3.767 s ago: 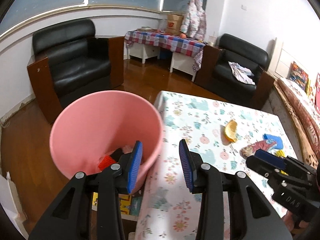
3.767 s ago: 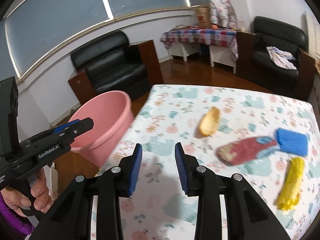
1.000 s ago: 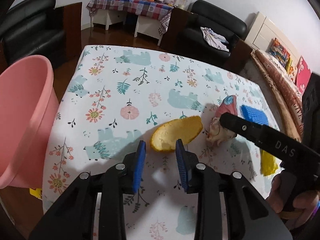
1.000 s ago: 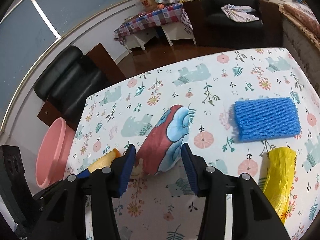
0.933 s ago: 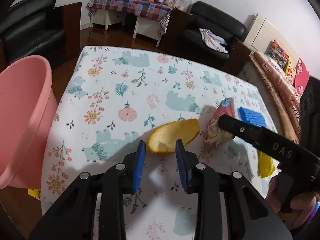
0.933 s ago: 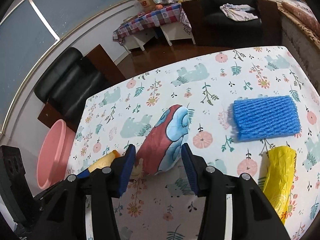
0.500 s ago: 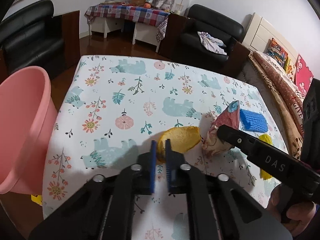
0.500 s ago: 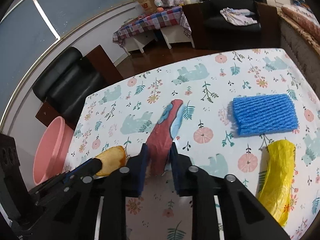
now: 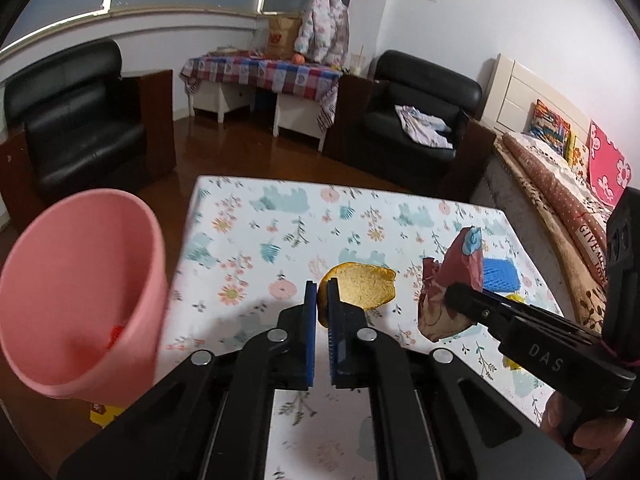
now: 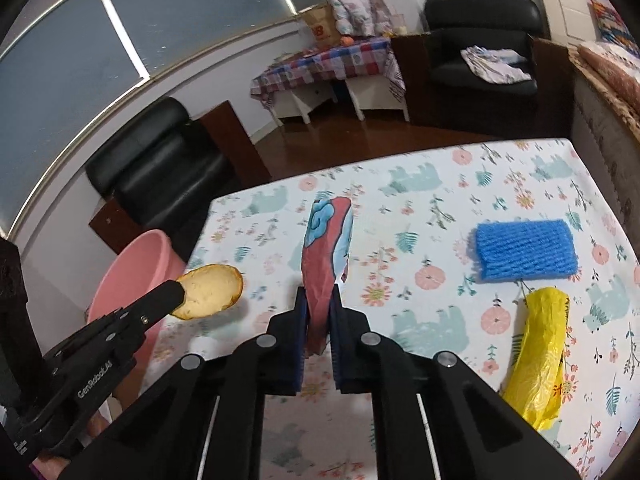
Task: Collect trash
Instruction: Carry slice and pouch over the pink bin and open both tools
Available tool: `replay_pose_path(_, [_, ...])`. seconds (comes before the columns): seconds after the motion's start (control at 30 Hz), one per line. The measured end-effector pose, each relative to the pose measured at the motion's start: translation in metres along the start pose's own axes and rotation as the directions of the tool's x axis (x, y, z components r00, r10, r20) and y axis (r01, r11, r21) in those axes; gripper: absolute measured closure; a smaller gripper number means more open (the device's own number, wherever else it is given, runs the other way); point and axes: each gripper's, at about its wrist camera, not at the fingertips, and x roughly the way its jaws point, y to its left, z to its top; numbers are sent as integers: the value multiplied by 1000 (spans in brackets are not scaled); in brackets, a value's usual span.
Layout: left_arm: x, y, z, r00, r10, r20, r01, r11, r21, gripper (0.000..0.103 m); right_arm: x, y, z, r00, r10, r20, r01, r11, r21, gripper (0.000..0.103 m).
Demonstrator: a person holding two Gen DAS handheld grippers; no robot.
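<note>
We see the left tongs pinching the orange peel above the counter. The right tongs, jaws closing, grip the red wrapper, its long axis toward 12 o'clock. Casings read "DAS" and "GenRobot.AI".

Table with floral animal-print cloth, two black leather armchairs, crumpled cloth on the right armchair, side table under checked cloth, cardboard box, hanging padded jacket, bed with patterned pillows, dark wooden floor.
</note>
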Motion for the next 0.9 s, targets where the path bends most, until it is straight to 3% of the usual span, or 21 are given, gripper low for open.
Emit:
replay_pose_path(0.43, [-53,52,1,988,123,94,-117,991,-66,99,-6,82,1,992,125,-12,-126,979,-160,93])
replay_pose_path(0.9, [-91,126,-11,952,285,115,-261,947,-190,99,22,177,9,968,238,-84,-252,926,-280,93])
